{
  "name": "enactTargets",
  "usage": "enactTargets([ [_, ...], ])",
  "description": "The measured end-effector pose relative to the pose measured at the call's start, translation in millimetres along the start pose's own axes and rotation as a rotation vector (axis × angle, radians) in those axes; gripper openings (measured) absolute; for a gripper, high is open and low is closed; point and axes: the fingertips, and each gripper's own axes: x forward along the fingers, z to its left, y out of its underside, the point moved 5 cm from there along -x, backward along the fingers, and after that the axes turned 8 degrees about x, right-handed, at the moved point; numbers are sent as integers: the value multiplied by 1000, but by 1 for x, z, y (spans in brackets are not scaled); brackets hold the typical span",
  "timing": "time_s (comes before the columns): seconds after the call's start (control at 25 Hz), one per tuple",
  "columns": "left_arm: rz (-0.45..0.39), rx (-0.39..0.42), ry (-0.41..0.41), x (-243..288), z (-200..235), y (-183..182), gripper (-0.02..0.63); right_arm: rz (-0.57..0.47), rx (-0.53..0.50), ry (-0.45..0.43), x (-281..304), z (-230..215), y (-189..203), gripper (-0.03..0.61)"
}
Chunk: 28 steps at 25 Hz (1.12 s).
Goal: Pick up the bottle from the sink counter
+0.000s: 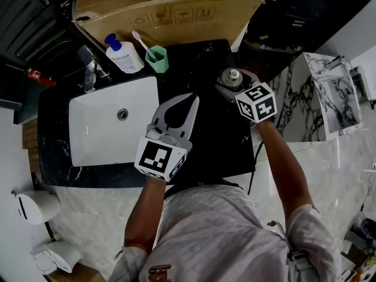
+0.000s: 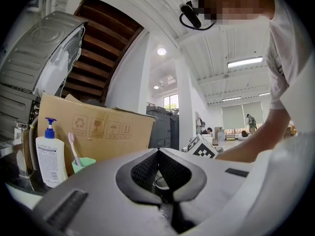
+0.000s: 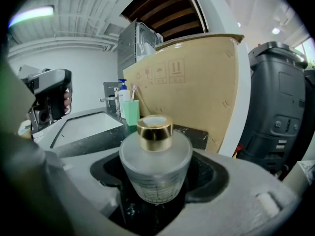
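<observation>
A squat frosted-glass bottle (image 1: 234,75) with a gold cap stands on the black sink counter (image 1: 214,143), right of the basin. My right gripper (image 1: 234,83) reaches around it from the near side. In the right gripper view the bottle (image 3: 155,156) fills the space between the two dark pads, with a thin dark gap on each side, so my right gripper (image 3: 157,183) is open around it. My left gripper (image 1: 192,103) hovers over the counter's middle, shut with nothing in it; its tips meet in the left gripper view (image 2: 158,154).
A white basin (image 1: 100,135) with a faucet (image 1: 89,70) lies left. Behind it stand a pump soap bottle (image 1: 124,54) and a green cup (image 1: 157,59) with a toothbrush. A large cardboard box (image 1: 170,10) closes off the back. The counter ends just right of the bottle.
</observation>
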Motion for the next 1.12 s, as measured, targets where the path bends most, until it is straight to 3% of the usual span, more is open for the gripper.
enactTargets([
  [0.48, 1, 4, 4, -6, 0, 0, 0, -17, -38, 8, -9, 16, -5, 334],
  [1.12, -61, 34, -7, -29, -3, -33, 0, -204, -48, -46, -88, 82, -73, 334],
])
